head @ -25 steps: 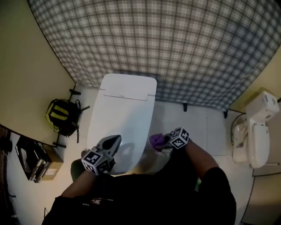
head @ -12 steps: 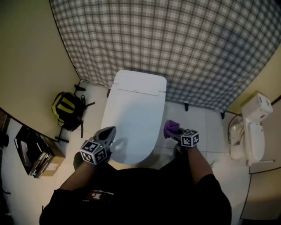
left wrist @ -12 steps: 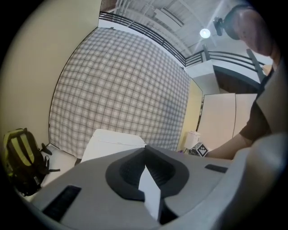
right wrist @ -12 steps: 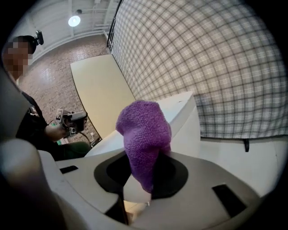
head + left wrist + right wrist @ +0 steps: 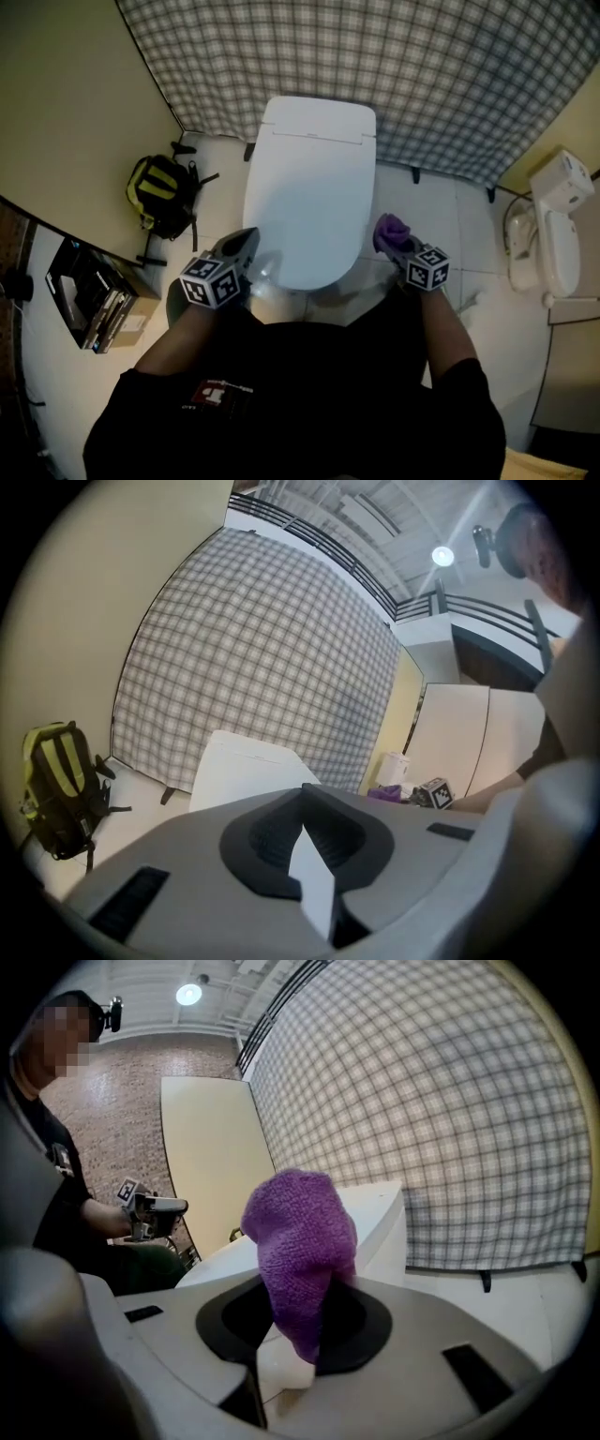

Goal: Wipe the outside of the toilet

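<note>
The white toilet (image 5: pixel 309 187) stands with its lid down below a plaid curtain (image 5: pixel 422 66). My right gripper (image 5: pixel 394 236) is shut on a purple cloth (image 5: pixel 390 229) close beside the right side of the seat; touch cannot be told. In the right gripper view the cloth (image 5: pixel 300 1241) bulges up out of the jaws of the right gripper (image 5: pixel 305 1321), the toilet (image 5: pixel 375 1222) behind it. My left gripper (image 5: pixel 242 246) hovers at the toilet's front-left edge, shut and holding nothing. In the left gripper view the left gripper (image 5: pixel 305 803) points at the toilet's lid (image 5: pixel 244 771).
A black and yellow backpack (image 5: pixel 164 195) lies on the floor left of the toilet. A box of dark items (image 5: pixel 89 298) sits further left. A second white fixture (image 5: pixel 553 234) stands at the right wall. White floor tiles (image 5: pixel 469 234) lie between it and the toilet.
The right gripper with the cloth has moved from the toilet's front-right corner back along its right side. The left gripper kept its place at the front left. The head view shifted.
</note>
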`<state>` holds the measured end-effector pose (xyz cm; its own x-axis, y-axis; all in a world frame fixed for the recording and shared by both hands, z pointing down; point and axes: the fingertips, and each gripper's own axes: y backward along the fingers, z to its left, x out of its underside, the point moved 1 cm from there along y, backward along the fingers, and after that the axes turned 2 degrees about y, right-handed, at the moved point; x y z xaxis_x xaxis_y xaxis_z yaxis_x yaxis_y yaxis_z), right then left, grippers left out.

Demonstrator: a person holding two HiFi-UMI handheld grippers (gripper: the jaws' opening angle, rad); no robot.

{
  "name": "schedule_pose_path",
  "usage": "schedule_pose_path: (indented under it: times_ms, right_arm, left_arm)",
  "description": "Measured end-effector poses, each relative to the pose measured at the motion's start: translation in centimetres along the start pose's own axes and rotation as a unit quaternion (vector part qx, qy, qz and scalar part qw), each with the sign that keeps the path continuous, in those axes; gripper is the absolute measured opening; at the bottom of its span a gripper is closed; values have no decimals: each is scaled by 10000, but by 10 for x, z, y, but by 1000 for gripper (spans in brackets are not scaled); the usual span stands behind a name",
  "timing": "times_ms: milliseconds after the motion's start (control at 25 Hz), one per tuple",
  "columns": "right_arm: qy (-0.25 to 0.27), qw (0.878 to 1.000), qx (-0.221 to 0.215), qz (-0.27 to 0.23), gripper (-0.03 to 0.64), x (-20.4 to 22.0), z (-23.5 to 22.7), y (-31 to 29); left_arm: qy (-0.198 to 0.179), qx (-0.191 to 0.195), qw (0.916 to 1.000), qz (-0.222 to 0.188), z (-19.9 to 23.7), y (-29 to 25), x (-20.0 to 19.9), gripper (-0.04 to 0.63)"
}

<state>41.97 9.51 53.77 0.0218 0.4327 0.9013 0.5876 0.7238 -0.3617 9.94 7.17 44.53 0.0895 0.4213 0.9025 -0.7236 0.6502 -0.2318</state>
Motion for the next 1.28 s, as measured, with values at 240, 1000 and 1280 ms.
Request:
schedule_pose_path:
  times_ms: [240, 1000, 1280]
  right_arm:
    - [1786, 9804, -264, 793, 92, -5, 117, 5]
    - [5812, 7597, -553, 2864, 95, 104, 349, -191]
    - [6801, 6367, -42, 3634, 95, 124, 328, -234]
  left_arm:
    - [21, 81, 9998, 182, 8, 40, 34, -5]
    - [443, 161, 9989, 45, 77, 164, 73, -5]
    - [141, 212, 9997, 27, 78, 192, 78, -5]
